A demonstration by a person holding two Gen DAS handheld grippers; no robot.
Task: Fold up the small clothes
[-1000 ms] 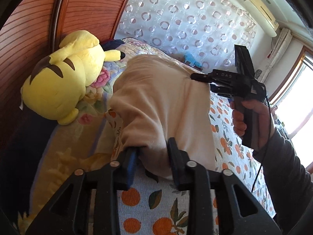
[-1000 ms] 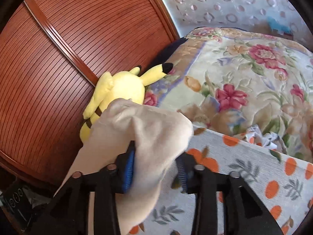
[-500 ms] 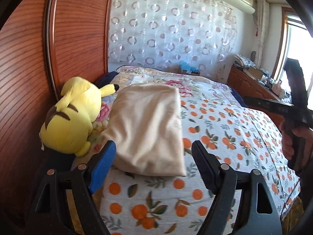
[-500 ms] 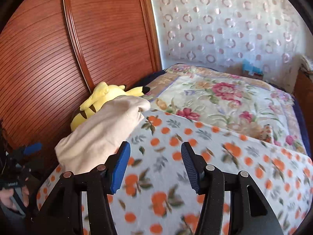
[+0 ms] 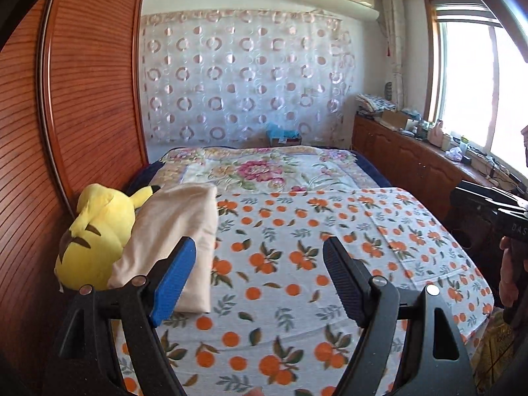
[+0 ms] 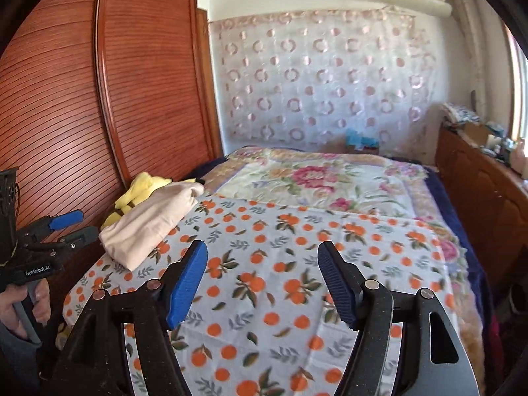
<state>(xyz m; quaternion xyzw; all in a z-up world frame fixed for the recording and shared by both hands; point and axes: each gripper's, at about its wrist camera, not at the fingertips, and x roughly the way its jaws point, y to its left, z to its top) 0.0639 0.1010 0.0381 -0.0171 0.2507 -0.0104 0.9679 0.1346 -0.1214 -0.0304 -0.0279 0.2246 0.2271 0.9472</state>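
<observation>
A folded beige garment (image 5: 175,231) lies at the left edge of the orange-print sheet (image 5: 297,264), leaning against a yellow plush toy (image 5: 95,234). It also shows in the right wrist view (image 6: 151,224). My left gripper (image 5: 259,280) is open and empty, pulled back above the sheet to the right of the garment. My right gripper (image 6: 262,280) is open and empty over the middle of the sheet, well away from the garment. The left gripper also shows at the left of the right wrist view (image 6: 72,224), open.
A red-brown wardrobe (image 5: 82,99) stands along the bed's left side. A floral blanket (image 5: 264,168) covers the far half of the bed. A wooden cabinet (image 5: 412,158) with clutter runs under the window on the right. A patterned curtain (image 5: 244,82) hangs behind.
Both grippers let go of the beige garment, opened, and drew back from it. The garment now rests folded against the plush toy.
</observation>
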